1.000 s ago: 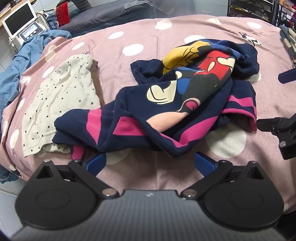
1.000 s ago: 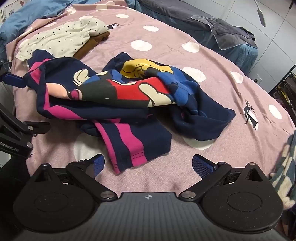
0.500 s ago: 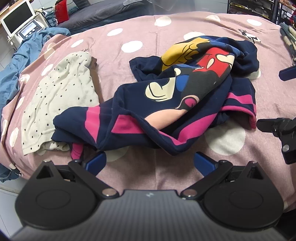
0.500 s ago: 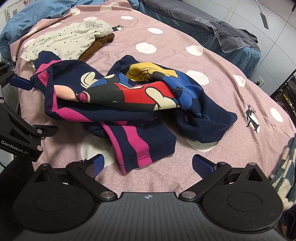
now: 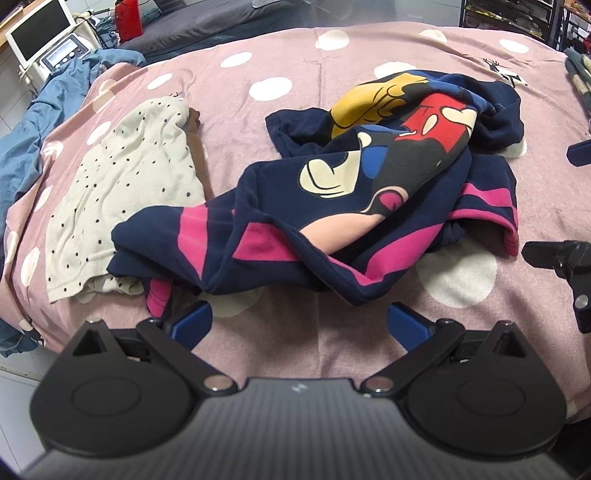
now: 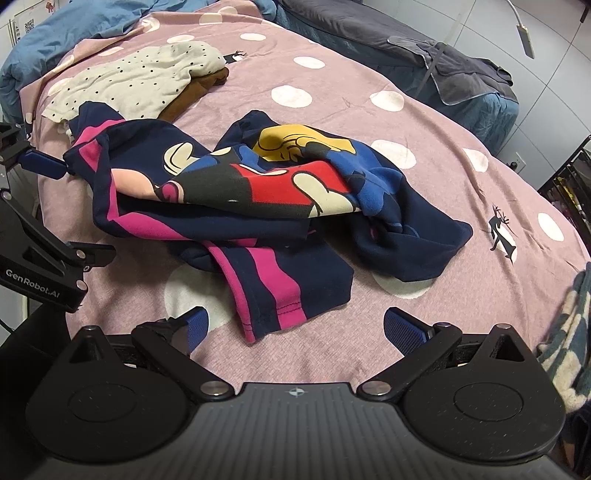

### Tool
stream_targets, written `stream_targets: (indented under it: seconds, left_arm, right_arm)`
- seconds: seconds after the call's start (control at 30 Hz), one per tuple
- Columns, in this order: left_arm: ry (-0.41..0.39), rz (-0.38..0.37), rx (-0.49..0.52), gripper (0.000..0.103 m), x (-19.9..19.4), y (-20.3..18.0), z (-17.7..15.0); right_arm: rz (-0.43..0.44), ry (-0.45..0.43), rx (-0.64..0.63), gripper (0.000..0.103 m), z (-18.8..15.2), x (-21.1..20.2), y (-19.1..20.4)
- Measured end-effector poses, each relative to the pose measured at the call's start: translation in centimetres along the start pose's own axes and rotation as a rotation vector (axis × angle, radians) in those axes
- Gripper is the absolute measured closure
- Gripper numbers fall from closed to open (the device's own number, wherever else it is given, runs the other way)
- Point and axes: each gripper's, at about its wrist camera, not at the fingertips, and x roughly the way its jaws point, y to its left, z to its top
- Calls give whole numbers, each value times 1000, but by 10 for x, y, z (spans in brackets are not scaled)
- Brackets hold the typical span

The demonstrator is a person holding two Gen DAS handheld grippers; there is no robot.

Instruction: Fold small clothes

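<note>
A crumpled navy garment (image 5: 354, 206) (image 6: 258, 206) with pink stripes and a cartoon print lies in a heap on the pink spotted bedspread (image 5: 295, 74) (image 6: 369, 74). My left gripper (image 5: 301, 326) is open, low over the bedspread, just short of the garment's near hem. My right gripper (image 6: 295, 330) is open too, and the garment's pink-striped corner reaches between its blue fingertips. Each gripper shows at the edge of the other's view: the right gripper (image 5: 569, 258) and the left gripper (image 6: 40, 164).
A folded cream dotted garment (image 5: 122, 184) (image 6: 140, 81) lies on a brown one (image 6: 199, 86) left of the heap. Blue bedding (image 5: 33, 133) hangs at the left edge. A monitor (image 5: 37, 33) stands at far left. A checked cloth (image 6: 569, 332) lies at the right.
Both grippers have eased forward toward the navy garment, which now looks larger and closer in both views. The garment has not moved and both grippers stay open.
</note>
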Motion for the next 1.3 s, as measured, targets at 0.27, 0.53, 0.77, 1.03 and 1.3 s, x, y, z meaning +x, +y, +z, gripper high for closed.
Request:
stream_targets:
  seconds: [0.27,0.53,0.77,1.03,1.3]
  left_arm:
    - [33,-22,1,0,1,-2,1]
    - [50,-39,-4,0,0,-3,2]
    - [21,-31,-4,0,3,-4,-1]
    - [28,-30,1,0,4,-7,-2]
    - [36,-30,5,0,6,-8,-2]
  right_arm:
    - [1,-1,1,0,1,0,1]
    - [0,3,0,0,1,1,1]
    - [-5,7,6,0,0,2,1]
    - [-4,13,6,0,-1,4,1]
    - [-7,12,8,0,-2,4,0]
